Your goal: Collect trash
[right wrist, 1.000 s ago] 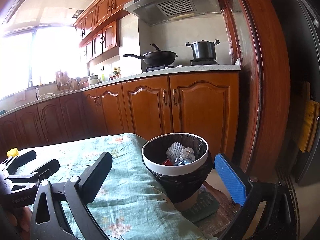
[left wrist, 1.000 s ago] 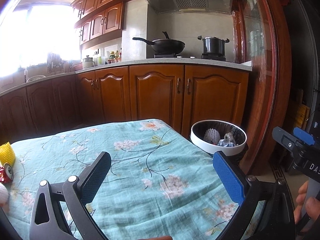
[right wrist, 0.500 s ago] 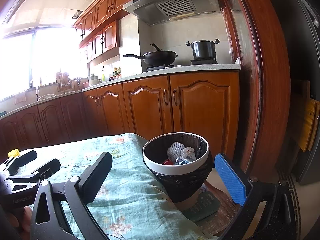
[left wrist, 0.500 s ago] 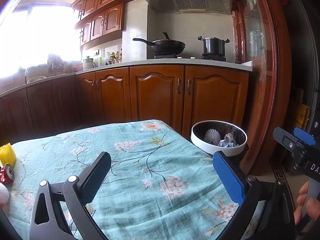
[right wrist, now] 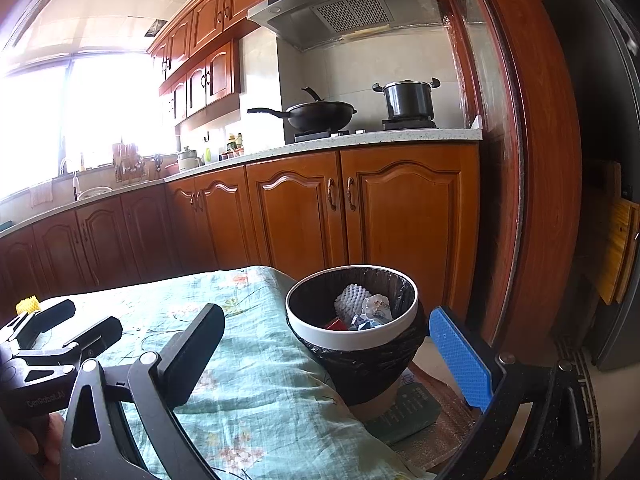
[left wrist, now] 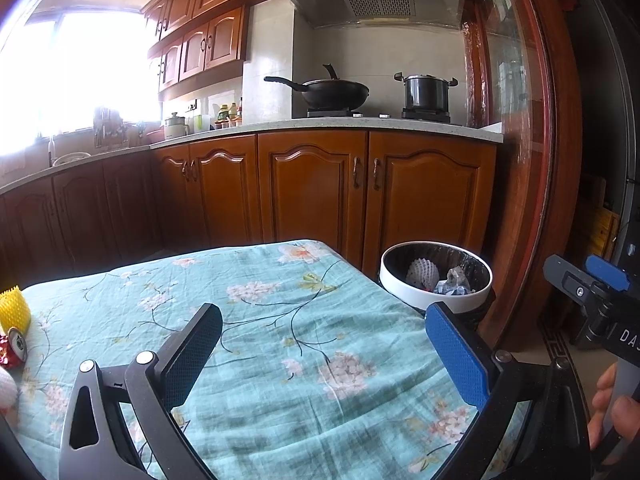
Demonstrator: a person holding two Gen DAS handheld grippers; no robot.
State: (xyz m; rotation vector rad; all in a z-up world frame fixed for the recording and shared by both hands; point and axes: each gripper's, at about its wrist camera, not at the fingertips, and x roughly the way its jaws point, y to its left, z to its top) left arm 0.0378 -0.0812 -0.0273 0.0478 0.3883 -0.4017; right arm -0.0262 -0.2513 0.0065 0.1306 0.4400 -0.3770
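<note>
A white-rimmed bin (left wrist: 400,296) lined with a black bag stands just off the table's far right corner. Inside it lie a white foam net (right wrist: 352,300), crumpled paper (right wrist: 376,308) and a red scrap (right wrist: 336,324). At the table's left edge sit a yellow foam net (left wrist: 14,308), a red can (left wrist: 14,350) and a white lump (left wrist: 6,392). My left gripper (left wrist: 324,356) hovers open over the cloth, holding nothing. My right gripper (right wrist: 326,360) is open too, and the bin (right wrist: 348,340) sits just beyond its fingers.
A teal flowered cloth (left wrist: 280,320) covers the table. Wooden kitchen cabinets (left wrist: 312,188) run behind it, and a red wooden door frame (left wrist: 528,200) rises right of the bin. A flat dark pad (right wrist: 404,412) lies under the bin. A hand (left wrist: 612,416) holds the right gripper (left wrist: 576,268).
</note>
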